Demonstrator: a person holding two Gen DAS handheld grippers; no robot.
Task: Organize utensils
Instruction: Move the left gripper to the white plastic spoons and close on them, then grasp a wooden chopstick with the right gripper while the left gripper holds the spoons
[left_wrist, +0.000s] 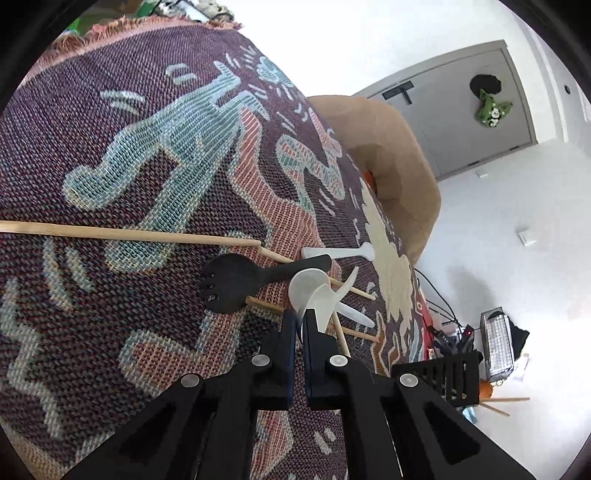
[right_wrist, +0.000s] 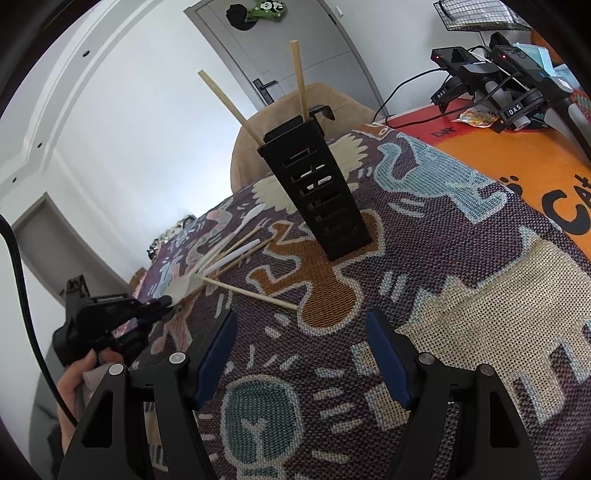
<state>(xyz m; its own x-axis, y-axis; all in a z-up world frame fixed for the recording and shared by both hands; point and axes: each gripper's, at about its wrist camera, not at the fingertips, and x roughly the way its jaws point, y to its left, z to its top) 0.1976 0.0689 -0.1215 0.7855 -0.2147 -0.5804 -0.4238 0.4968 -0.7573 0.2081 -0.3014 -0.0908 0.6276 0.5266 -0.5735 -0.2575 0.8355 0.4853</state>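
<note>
The woven cloth (left_wrist: 147, 147) is patterned in purple, light blue, salmon and cream; the spork (left_wrist: 229, 282) is black, the spoons (left_wrist: 314, 291) white.

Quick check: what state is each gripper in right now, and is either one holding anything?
Left gripper: shut on the bowl of a white plastic spoon.
Right gripper: open, nothing between its fingers, over the patterned woven cloth.

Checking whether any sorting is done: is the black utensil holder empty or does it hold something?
Not empty: two chopsticks stick up out of the black utensil holder, standing upright on the cloth.

Left gripper (left_wrist: 302, 319) seemingly clamps a white spoon (left_wrist: 314, 291) on the blanket (left_wrist: 147, 147).
</note>
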